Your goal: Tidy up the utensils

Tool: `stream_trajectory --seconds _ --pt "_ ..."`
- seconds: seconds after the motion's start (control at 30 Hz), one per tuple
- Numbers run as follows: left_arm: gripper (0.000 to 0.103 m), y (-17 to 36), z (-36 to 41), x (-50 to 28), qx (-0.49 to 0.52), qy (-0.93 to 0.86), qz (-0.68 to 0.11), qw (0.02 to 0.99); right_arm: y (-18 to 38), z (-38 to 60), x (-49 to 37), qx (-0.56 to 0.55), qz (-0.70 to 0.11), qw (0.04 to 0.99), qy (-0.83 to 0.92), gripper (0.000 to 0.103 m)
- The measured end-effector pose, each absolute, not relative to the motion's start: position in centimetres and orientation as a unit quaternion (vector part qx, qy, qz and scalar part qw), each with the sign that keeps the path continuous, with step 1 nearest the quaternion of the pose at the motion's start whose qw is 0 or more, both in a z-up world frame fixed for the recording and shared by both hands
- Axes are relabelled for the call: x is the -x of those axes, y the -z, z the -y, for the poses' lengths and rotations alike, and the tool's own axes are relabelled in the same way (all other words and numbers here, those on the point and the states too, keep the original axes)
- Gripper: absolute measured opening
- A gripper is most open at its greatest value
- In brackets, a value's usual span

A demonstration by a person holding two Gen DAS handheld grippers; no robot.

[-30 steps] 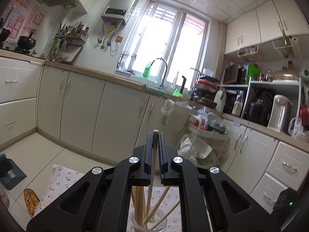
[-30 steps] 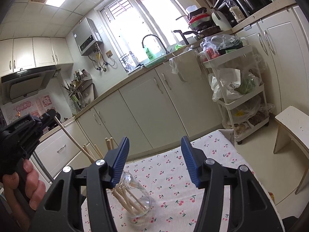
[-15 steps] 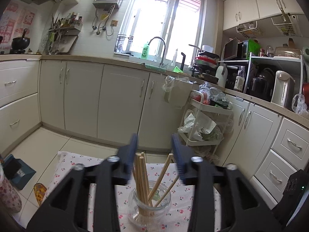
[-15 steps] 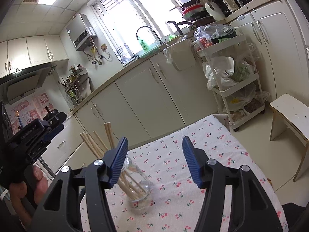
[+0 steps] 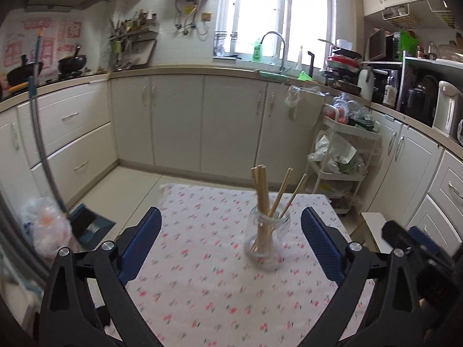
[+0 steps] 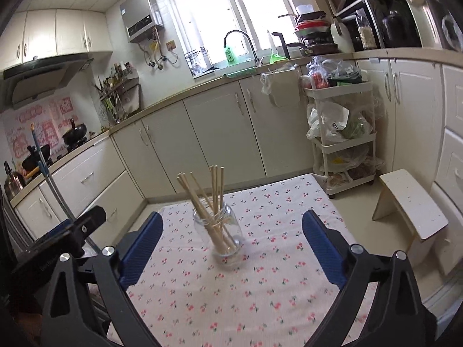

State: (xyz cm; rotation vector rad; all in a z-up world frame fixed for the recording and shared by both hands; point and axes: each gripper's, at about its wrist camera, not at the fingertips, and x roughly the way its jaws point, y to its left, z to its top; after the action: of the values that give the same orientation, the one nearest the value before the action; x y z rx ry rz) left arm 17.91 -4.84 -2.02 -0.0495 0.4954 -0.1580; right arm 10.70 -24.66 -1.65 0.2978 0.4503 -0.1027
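Observation:
A clear glass jar (image 5: 266,236) (image 6: 220,232) stands upright on the cherry-print tablecloth (image 5: 220,289) (image 6: 260,274). Several wooden chopsticks (image 5: 262,190) (image 6: 212,193) lean inside it, tips fanned upward. My left gripper (image 5: 230,243) is back from the jar, its jaws opening wide, with nothing between its blue pads (image 5: 139,243). My right gripper (image 6: 231,244) is also drawn back, its jaws opening, and no pad touches the jar. The other tool's black body shows at each view's edge.
White kitchen cabinets (image 5: 202,121) run behind the table. A white trolley (image 6: 341,144) with bags stands at the right, and a small wooden stool (image 6: 411,208) is beside the table. A dustpan (image 5: 86,222) and broom handle are on the floor at left.
My left gripper let go of the chopstick it held over the jar, opened wide and pulled back. The right gripper also widened and drew back and up. The jar now holds that chopstick.

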Motion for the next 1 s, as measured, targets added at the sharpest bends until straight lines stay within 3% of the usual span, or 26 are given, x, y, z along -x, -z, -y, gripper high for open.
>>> stream_trajectory --seconds 0.57,1.0 --pt "0.095 -1.7 0.3 -0.2 0.03 0.061 -0.295 0.953 -3.0 18.2 7.5 -0.149 -0.265 0.952 0.042 0.096" --pt "0.095 -3.0 -3.3 6.2 0.042 0.074 -0.299 0.95 -3.7 15.4 10.7 -0.123 -0.269 0.955 0.015 0.096"
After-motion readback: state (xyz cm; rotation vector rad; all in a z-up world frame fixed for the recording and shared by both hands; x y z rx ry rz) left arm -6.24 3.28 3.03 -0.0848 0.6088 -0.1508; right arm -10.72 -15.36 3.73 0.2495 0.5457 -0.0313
